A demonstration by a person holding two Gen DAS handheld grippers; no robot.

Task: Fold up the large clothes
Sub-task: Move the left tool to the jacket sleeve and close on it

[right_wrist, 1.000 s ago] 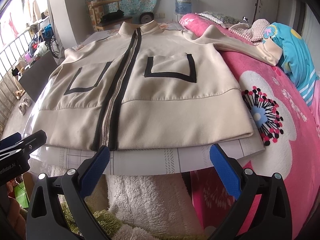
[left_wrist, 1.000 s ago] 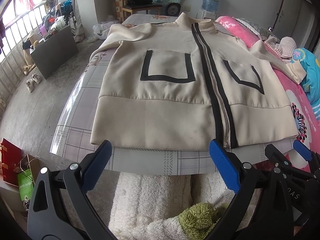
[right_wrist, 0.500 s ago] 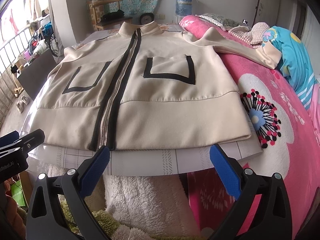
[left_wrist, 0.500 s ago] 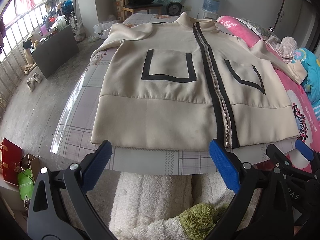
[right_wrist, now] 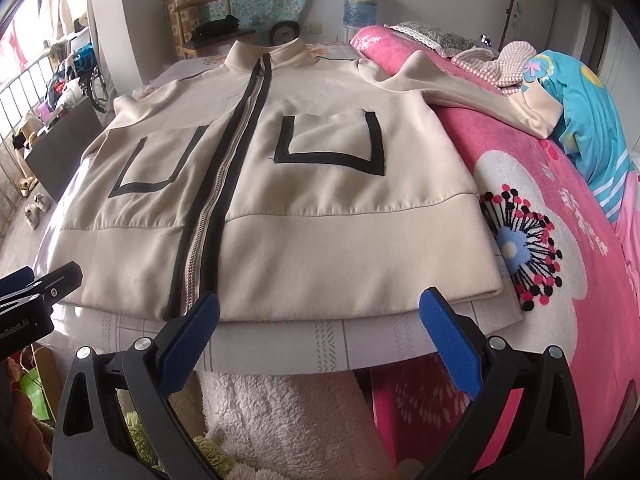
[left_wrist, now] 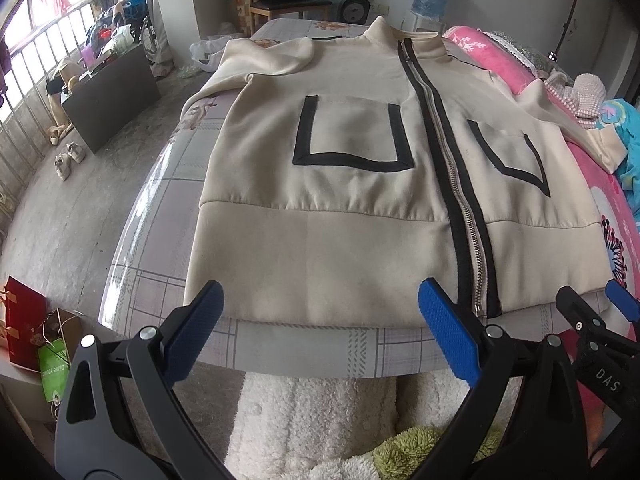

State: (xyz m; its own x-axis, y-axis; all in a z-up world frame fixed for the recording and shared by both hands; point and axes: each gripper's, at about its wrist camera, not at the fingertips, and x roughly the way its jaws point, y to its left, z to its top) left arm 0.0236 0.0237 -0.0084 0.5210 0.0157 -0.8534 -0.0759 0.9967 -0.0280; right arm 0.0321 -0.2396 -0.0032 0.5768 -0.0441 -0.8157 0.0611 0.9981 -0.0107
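Jacket: spread flat, zipped, filling the centre of both frames, hem nearest.
Left tool: released, level, low centre, just short of the hem.
Right tool: released, level, likewise placed.
Risk: pinching only the top layer would likely skew the fold.
Far sleeve: upper right, trailing onto the pink blanket; may drag.

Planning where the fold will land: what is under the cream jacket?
The jacket lies flat on a grey checked sheet; one sleeve rests on the pink blanket. Whatever lies beneath the jacket's middle is covered.
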